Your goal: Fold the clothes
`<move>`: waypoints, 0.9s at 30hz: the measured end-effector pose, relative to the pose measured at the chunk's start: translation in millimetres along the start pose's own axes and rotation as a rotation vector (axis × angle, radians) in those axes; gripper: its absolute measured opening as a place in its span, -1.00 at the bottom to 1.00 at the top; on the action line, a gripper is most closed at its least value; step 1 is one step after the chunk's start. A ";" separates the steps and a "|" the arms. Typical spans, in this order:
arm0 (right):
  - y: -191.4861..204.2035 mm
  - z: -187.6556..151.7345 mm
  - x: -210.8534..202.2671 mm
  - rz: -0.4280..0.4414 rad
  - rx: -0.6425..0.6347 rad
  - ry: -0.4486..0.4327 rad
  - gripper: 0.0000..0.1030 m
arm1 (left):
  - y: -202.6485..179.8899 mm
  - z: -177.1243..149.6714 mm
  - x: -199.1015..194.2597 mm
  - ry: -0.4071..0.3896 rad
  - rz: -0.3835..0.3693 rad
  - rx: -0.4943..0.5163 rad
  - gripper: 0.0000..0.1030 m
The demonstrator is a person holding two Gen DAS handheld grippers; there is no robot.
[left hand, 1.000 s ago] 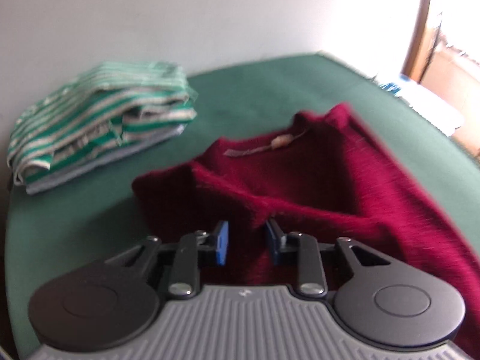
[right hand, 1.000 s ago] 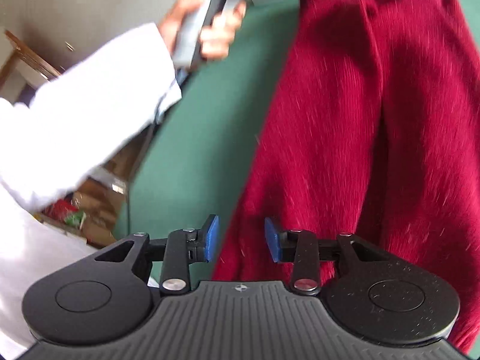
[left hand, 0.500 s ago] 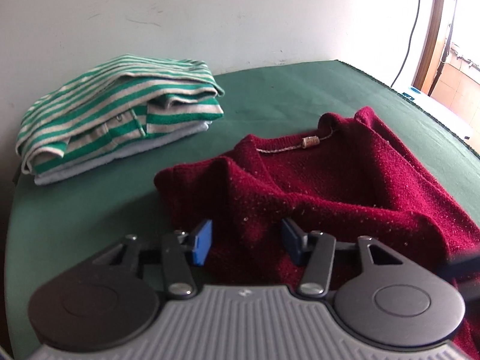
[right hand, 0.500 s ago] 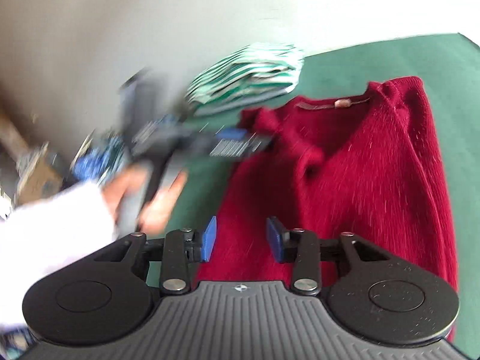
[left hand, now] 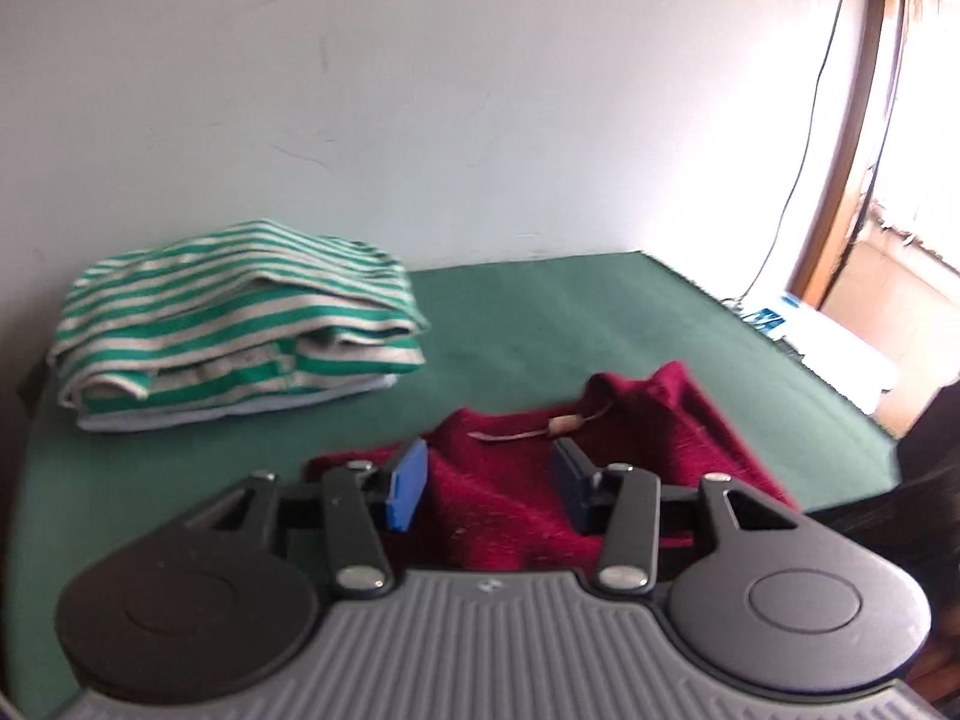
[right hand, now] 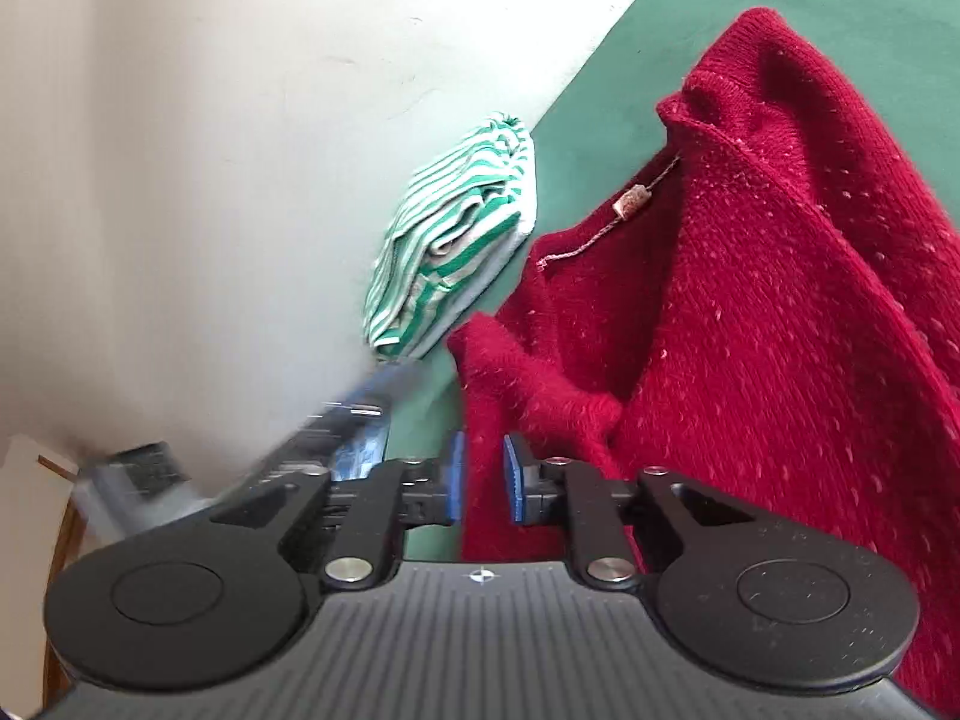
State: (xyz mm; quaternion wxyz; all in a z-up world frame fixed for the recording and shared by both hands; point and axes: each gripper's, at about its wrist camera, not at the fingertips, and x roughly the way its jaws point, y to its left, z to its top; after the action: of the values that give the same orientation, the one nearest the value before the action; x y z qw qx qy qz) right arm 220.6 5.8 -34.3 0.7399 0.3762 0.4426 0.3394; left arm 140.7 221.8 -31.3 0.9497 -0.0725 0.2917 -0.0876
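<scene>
While the green table (left hand: 540,312) carries a folded striped pile (left hand: 240,324) at its far left corner, the red sweater (right hand: 750,300) lies rumpled mid-table, apparently mid-fold. Left gripper (left hand: 489,483) gapes wide; right gripper (right hand: 483,477), narrowly parted, straddles a sweater edge it should clamp next.

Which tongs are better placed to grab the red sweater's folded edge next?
Right, probably. The right tongs already straddle the red sweater edge, narrowly open; the left tongs gape wide above it.
</scene>
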 end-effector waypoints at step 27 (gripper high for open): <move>-6.7 -72.7 -93.6 -0.221 -0.032 -0.006 -0.34 | -96.4 -114.5 -103.5 0.171 -0.097 -0.091 0.16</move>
State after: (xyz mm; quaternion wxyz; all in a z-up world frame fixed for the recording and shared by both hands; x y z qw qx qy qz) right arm 120.2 -57.0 -26.2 0.7800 0.3142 0.4738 0.2617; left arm -20.5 139.6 -50.9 0.9118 -0.1221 0.3713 -0.1259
